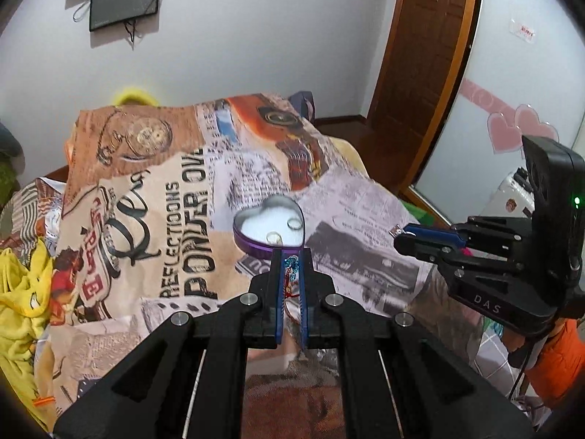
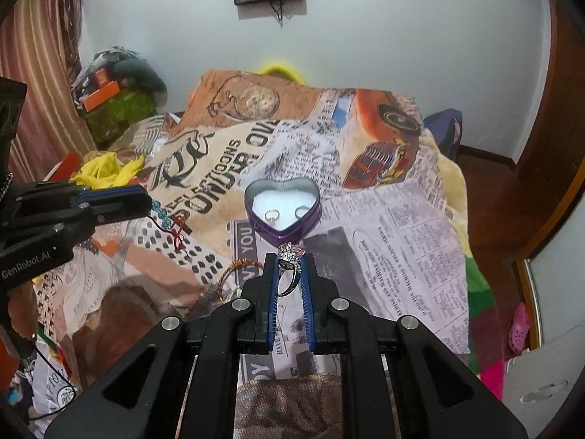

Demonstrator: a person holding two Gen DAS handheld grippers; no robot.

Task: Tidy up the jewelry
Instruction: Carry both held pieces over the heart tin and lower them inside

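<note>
Purple heart tin (image 2: 283, 216) on printed bedspread (image 2: 384, 219) (two rings inside), left gripper (image 1: 291, 261) clamped on blue-beaded red cord bracelet (image 1: 291, 267) near tin, right gripper (image 2: 289, 261) clamped on jewelled ring (image 2: 289, 259) just before tin

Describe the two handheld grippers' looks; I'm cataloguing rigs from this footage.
Both are matte black plastic with blue ribbed pads and silver round pivot bolts. The right gripper carries a boxy black housing with a green light and "DAS" lettering, and an orange sleeve shows below it. The left gripper reads "GenRobot.AI" in white, with a thin black cable beneath.
</note>
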